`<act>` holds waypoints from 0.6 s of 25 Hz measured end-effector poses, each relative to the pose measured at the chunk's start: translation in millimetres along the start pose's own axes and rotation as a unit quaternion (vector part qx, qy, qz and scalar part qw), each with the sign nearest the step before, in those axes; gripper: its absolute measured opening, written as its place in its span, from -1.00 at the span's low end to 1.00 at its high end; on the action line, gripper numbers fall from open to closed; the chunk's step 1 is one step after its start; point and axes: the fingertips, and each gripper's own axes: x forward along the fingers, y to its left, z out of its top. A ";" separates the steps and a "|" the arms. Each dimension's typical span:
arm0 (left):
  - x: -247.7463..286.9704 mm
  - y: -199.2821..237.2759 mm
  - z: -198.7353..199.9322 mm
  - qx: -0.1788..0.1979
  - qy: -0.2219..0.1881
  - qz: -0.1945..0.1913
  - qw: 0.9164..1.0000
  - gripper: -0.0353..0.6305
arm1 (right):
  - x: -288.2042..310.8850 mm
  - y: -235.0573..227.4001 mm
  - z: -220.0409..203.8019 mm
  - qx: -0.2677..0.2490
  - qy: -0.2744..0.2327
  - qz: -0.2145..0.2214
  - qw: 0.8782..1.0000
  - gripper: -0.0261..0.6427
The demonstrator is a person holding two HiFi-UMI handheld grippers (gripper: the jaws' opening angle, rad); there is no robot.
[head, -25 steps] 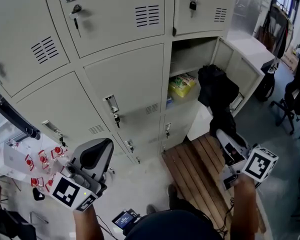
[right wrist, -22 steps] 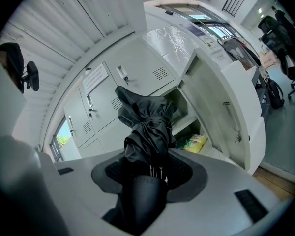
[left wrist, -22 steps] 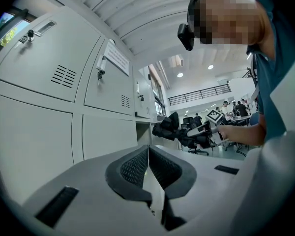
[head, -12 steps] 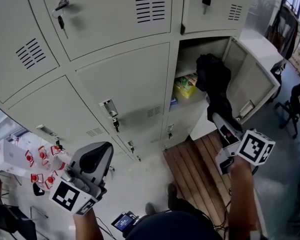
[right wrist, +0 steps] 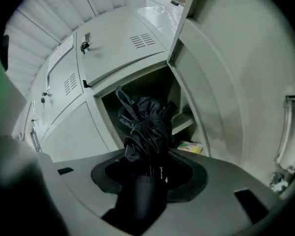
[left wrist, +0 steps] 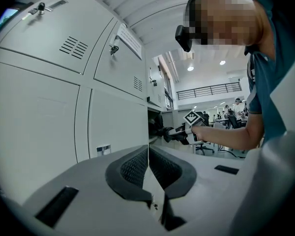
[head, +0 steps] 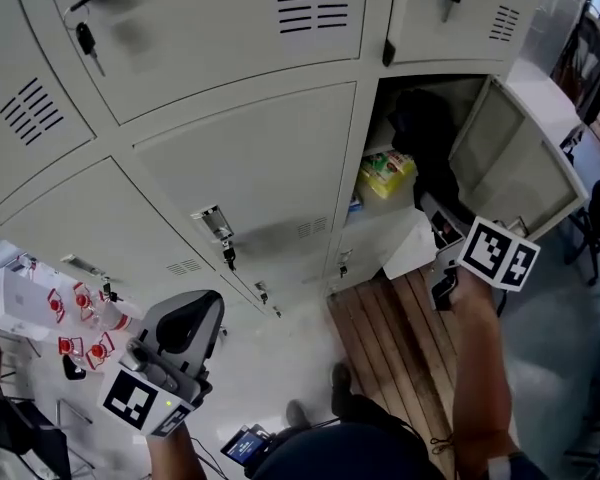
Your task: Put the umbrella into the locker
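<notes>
Even light; locker (right wrist: 152,85) interior shadowed; fisheye edges dark.

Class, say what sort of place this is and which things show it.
Likely a workplace locker area: a wall of grey metal lockers, keys in their locks, a slatted bench in front.

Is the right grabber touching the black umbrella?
Touching. In the right gripper view, the right gripper has its jaws clamped on the handle of the umbrella.
</notes>
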 end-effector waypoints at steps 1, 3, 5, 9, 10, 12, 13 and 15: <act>1.8 2.1 -2.3 -0.002 0.002 0.002 1.000 -0.82 | 7.8 -2.8 1.6 -0.006 0.001 -0.006 1.000 -0.31; 5.2 5.9 -6.1 -0.005 0.004 0.005 1.000 -0.82 | 23.0 -8.1 4.2 -0.018 0.004 -0.019 1.000 -0.31; 8.2 9.6 -9.6 -0.008 0.006 0.008 1.000 -0.82 | 37.7 -13.1 5.9 -0.031 0.009 -0.031 0.999 -0.31; 13.2 16.6 -16.0 -0.014 0.011 0.015 1.000 -0.82 | 66.4 -23.8 6.2 -0.071 0.028 -0.059 0.995 -0.31; 14.2 18.0 -17.3 -0.015 0.012 0.017 1.000 -0.82 | 73.5 -27.0 5.5 -0.081 0.034 -0.065 0.994 -0.31; 16.0 20.6 -20.0 -0.018 0.015 0.020 1.000 -0.82 | 86.2 -32.5 5.6 -0.099 0.040 -0.074 0.991 -0.31; 16.8 22.0 -21.3 -0.019 0.016 0.021 0.999 -0.82 | 91.7 -34.6 7.3 -0.106 0.041 -0.078 0.991 -0.31; 18.2 24.7 -23.6 -0.020 0.019 0.025 0.999 -0.82 | 102.2 -37.8 13.4 -0.114 0.040 -0.081 0.989 -0.30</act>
